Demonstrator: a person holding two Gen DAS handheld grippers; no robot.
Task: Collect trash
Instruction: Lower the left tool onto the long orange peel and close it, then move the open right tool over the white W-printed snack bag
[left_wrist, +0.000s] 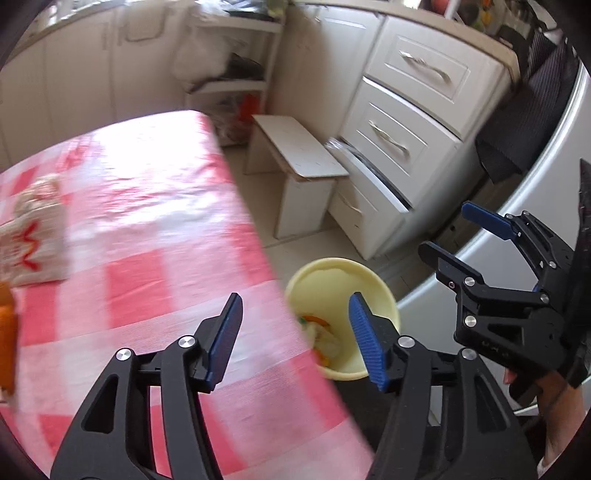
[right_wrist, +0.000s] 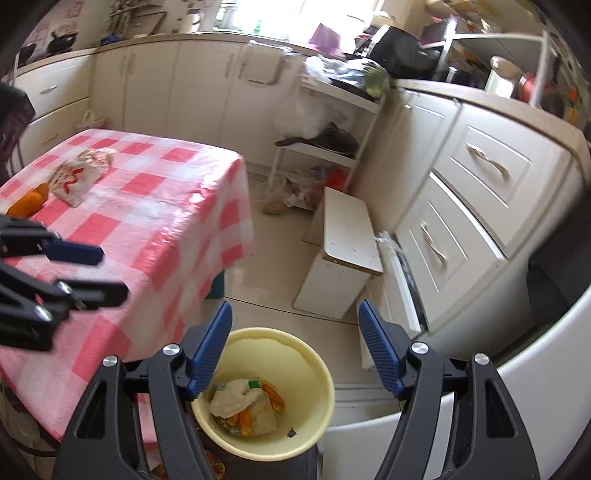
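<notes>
A yellow trash bucket (right_wrist: 295, 369) stands on the floor beside the table; crumpled paper and orange peels (right_wrist: 247, 406) lie in it. It also shows in the left wrist view (left_wrist: 332, 280). My right gripper (right_wrist: 295, 347) is open and empty above the bucket. My left gripper (left_wrist: 295, 332) is open and empty over the table's edge. A crumpled printed bag (right_wrist: 79, 177) and orange pieces (right_wrist: 31, 201) lie on the pink checked table (right_wrist: 177, 206). The bag (left_wrist: 33, 236) shows at the left in the left wrist view.
A small white stool (right_wrist: 347, 240) stands on the floor past the bucket. White drawers (right_wrist: 461, 206) line the right, with a slightly open bottom drawer. A rack with bags (right_wrist: 325, 140) stands in the corner. The right gripper (left_wrist: 465, 243) shows at the right of the left wrist view.
</notes>
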